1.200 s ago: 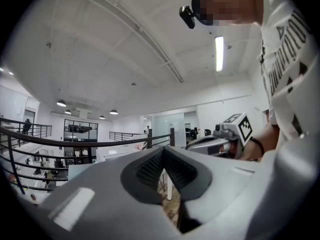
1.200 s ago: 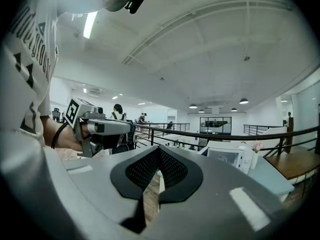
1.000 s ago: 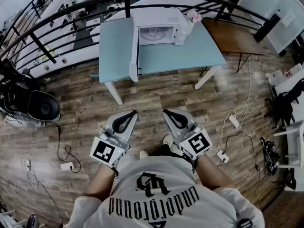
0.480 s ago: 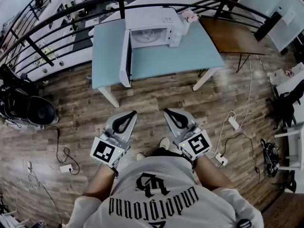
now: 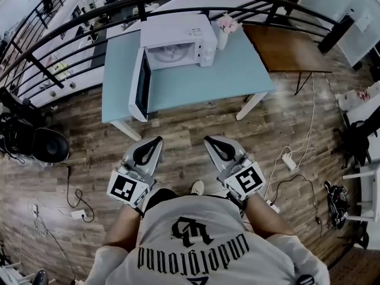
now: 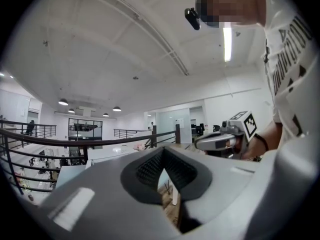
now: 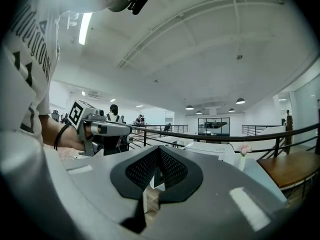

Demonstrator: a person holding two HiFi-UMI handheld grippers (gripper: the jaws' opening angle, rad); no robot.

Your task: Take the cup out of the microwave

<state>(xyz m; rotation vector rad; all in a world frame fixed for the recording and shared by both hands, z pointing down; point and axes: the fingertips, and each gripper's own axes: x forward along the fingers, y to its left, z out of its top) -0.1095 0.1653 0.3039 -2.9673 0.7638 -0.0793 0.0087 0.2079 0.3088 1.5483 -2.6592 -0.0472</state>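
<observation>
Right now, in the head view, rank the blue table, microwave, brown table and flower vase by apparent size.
Largest: blue table.
Next: microwave and brown table, which look about alike, so not ranked.
Smallest: flower vase.

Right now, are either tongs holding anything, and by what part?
Nothing held: left tongs and right tongs are both shut and empty, away from the white microwave.

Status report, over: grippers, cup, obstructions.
Left gripper and right gripper shut, empty, short of the table. The microwave has its door open; cup inside not clearly made out. Nothing in the opening's way.
</observation>
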